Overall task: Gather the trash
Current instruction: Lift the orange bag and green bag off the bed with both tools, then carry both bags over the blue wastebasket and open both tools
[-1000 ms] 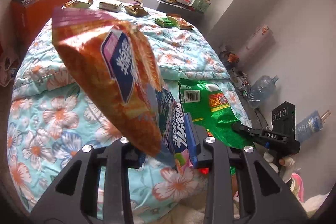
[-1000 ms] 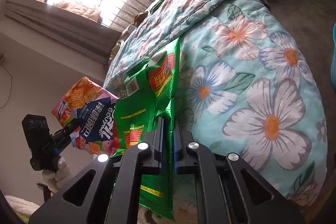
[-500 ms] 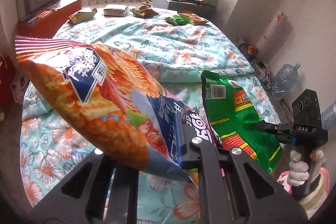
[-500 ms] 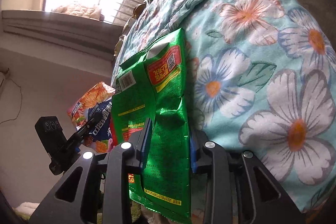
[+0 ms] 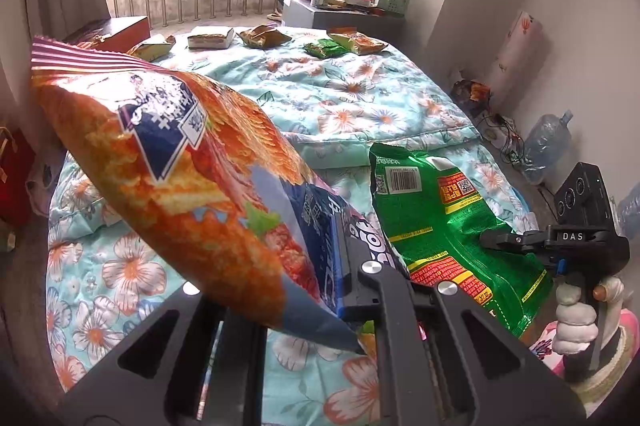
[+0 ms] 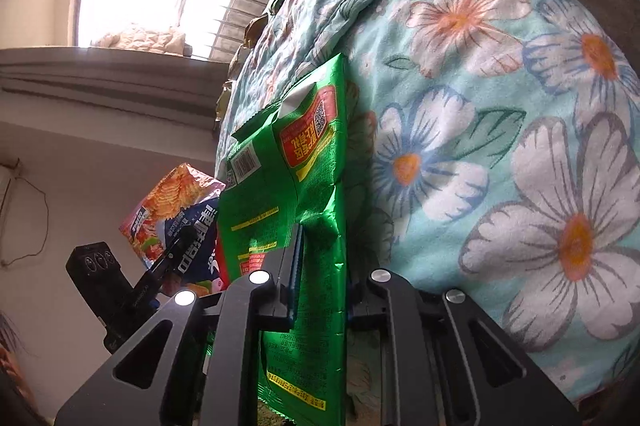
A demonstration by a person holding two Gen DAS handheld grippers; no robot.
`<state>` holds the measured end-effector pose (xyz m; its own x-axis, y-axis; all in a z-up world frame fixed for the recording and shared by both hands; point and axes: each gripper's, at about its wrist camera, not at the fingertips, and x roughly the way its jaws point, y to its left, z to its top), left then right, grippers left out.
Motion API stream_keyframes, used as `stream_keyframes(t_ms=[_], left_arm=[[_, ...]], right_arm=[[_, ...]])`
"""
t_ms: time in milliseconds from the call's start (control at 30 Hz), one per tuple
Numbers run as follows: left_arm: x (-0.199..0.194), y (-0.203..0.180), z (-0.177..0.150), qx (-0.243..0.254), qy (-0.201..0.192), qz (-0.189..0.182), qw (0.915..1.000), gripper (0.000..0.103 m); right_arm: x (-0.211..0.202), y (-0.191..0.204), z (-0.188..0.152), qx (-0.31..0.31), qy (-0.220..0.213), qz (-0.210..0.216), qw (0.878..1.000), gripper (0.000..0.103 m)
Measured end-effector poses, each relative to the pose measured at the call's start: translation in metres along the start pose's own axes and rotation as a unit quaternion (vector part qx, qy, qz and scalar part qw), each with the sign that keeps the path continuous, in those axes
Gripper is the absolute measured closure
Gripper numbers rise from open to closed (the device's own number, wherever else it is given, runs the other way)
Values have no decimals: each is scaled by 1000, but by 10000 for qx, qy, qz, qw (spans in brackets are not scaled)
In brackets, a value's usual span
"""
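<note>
My left gripper (image 5: 312, 282) is shut on a large orange and blue chip bag (image 5: 192, 178), held in the air above the foot of the bed. My right gripper (image 6: 320, 266) is shut on a green snack bag (image 6: 296, 178), which hangs beside the bed's edge. The green bag (image 5: 444, 226) and the right gripper (image 5: 520, 240) show at the right of the left wrist view. The orange bag (image 6: 176, 210) and the left gripper (image 6: 176, 246) show at the left of the right wrist view.
A bed with a floral quilt (image 5: 352, 98) fills the middle. Several more wrappers (image 5: 264, 36) lie along its far edge. A red-brown box (image 5: 116, 30) stands far left, a cluttered table (image 5: 344, 6) behind. Water jugs (image 5: 548, 142) and cables lie by the right wall.
Both grippers have pulled back and up from the bed. The orange bag has swung to the left and lies flatter. The green bag has lifted off the quilt and hangs in the right gripper.
</note>
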<state>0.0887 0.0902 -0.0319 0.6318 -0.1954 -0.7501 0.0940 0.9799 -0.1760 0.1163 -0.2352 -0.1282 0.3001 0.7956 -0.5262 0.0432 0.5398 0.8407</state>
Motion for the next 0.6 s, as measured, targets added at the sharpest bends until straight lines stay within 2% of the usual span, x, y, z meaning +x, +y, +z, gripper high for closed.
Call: stream_keyframes(t_ms=[200,400,600], left_arm=[[-8,-5,0,102,-101,38,9999,95],[-26,-20,9,301,-353,-12,9989,100],[-40,-51,34,673,-632,-506,9944,100]], right_arm=[[-9,-1,-3,88,-206,232,9995,97],[-32,5,-1,-34,-534,429,9976,99],[-84,6,3,-166,-1202,508,9913,99]])
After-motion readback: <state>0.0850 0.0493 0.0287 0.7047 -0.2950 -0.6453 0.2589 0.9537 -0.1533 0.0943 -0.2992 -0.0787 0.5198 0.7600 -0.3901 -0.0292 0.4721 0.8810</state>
